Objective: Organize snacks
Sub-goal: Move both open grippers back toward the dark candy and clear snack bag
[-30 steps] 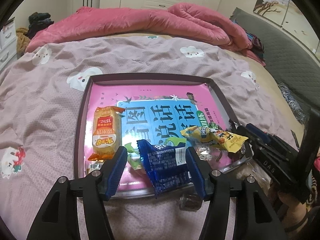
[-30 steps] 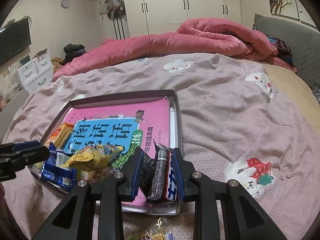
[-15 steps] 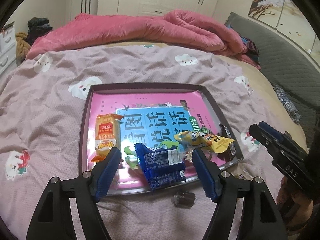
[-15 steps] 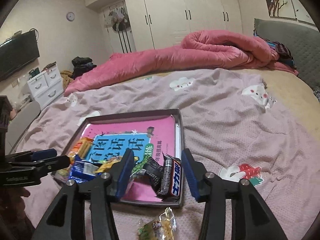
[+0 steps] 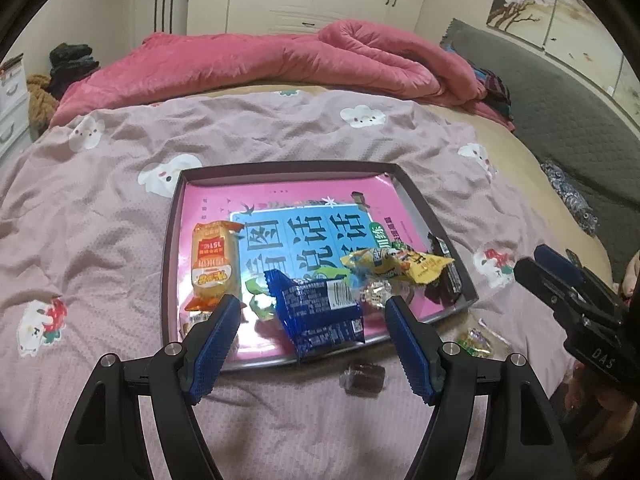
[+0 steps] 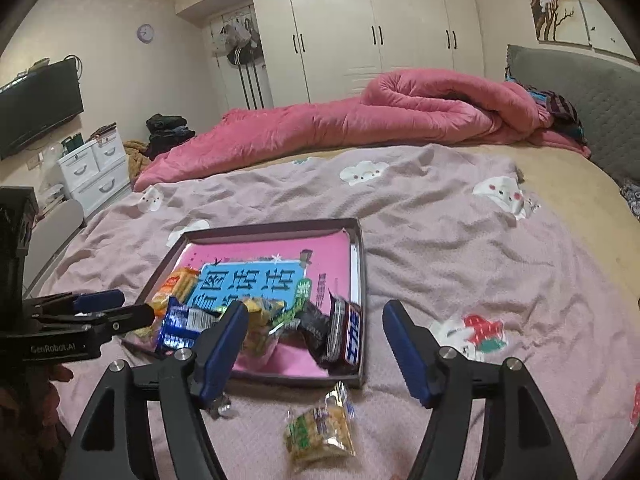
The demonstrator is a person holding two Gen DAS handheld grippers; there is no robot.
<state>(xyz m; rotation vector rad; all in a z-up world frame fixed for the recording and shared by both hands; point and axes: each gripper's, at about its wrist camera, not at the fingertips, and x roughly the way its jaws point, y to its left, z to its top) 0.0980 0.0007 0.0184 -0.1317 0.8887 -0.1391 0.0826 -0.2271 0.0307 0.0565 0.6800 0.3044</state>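
Both tongs, left and right, gape empty over the tray; two snacks on soft bedding could slip a pinch.

A bedroom: white wardrobe doors fill the far wall, with a round clock on the cream wall to their left. A black television hangs above white drawers. The bed has a grey padded headboard, a rolled pink quilt and a mauve cover printed with cartoon animals.
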